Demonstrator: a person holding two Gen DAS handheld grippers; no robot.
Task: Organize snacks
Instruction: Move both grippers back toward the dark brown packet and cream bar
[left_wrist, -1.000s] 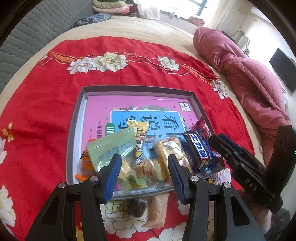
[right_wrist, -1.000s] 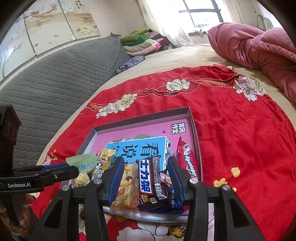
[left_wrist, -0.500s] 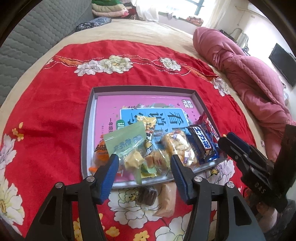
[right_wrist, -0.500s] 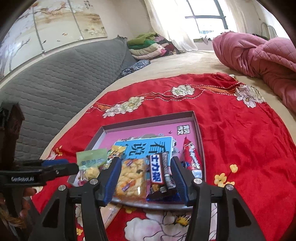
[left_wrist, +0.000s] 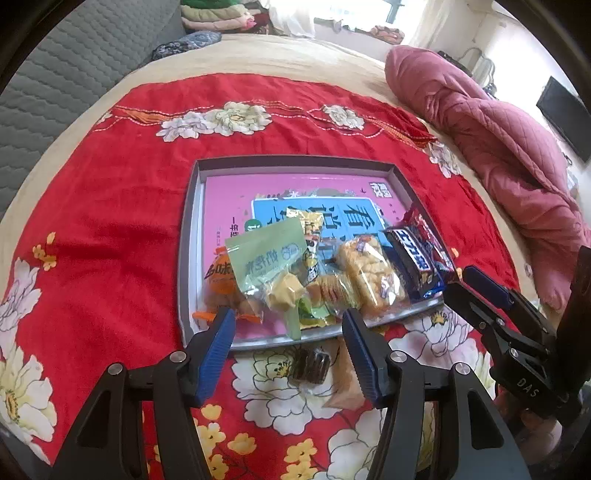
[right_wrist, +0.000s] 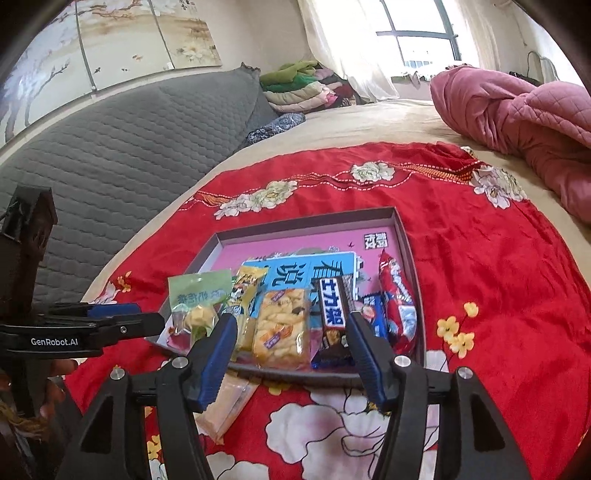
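A grey tray (left_wrist: 186, 236) (right_wrist: 404, 236) with a pink and blue printed floor lies on a red floral cloth. Along its near edge lie several snacks: a green packet (left_wrist: 266, 254) (right_wrist: 197, 291), a yellow rice cracker pack (left_wrist: 369, 273) (right_wrist: 282, 328), a dark chocolate bar (left_wrist: 412, 258) (right_wrist: 334, 314) and a red candy bag (right_wrist: 397, 299). A dark cookie pack (left_wrist: 310, 365) and a tan packet (left_wrist: 345, 380) (right_wrist: 225, 406) lie on the cloth in front of the tray. My left gripper (left_wrist: 290, 325) and right gripper (right_wrist: 290, 328) are both open and empty, just short of the tray.
The red cloth (left_wrist: 103, 206) covers a beige bed. A pink quilt (left_wrist: 509, 147) (right_wrist: 517, 107) is bunched at the right. A grey padded headboard (right_wrist: 122, 147) and folded clothes (right_wrist: 299, 85) stand at the far left.
Both grippers have pulled back and up from the tray, so the tray and snacks look smaller and farther. Both stay open and empty. The snacks have not moved.
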